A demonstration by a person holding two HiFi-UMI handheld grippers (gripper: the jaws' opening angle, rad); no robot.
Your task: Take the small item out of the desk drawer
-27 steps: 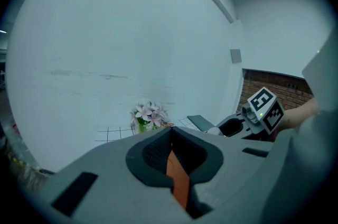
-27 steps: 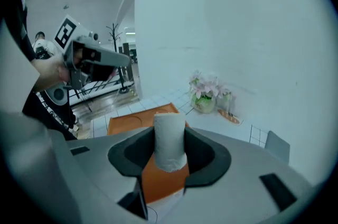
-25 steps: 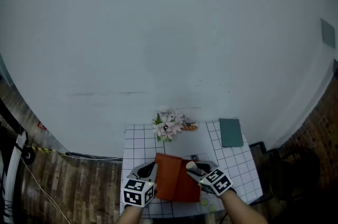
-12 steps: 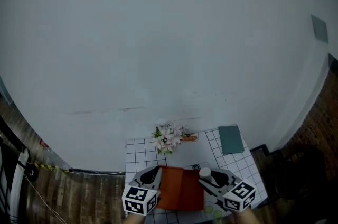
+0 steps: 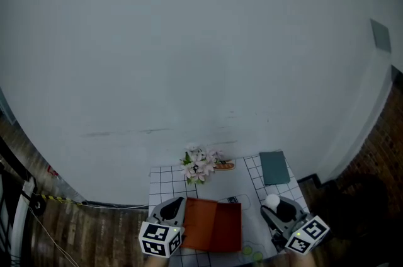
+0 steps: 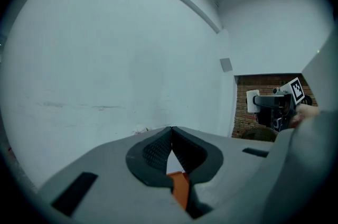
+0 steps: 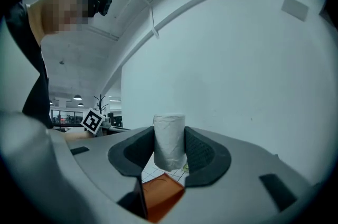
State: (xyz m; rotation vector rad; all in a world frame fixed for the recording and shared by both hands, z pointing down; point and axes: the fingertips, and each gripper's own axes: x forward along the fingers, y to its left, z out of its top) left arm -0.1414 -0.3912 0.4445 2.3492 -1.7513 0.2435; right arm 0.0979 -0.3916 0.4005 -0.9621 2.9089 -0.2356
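Note:
An orange drawer box (image 5: 213, 225) stands on the grid-patterned table (image 5: 165, 175). My right gripper (image 5: 274, 207) hangs to the right of the box, shut on a small white roll (image 5: 272, 201). In the right gripper view the white roll (image 7: 169, 141) stands upright, pinched between both pads, with the orange box (image 7: 161, 195) below. My left gripper (image 5: 177, 204) sits at the box's left edge. Its jaw tips meet in the left gripper view (image 6: 171, 131), and a sliver of orange (image 6: 180, 189) shows in the gap beneath them. That view also shows the right gripper (image 6: 275, 106) off to the right.
A bunch of pale flowers (image 5: 199, 164) and a small brown item (image 5: 225, 165) lie at the table's far edge, with a dark green notebook (image 5: 274, 167) at the far right. A white wall (image 5: 201, 45) rises behind. Wood floor (image 5: 94, 228) lies left of the table.
My right gripper has lifted away from the orange box and swung out to the right with the white roll in it. The left gripper has risen slightly at the box's left side.

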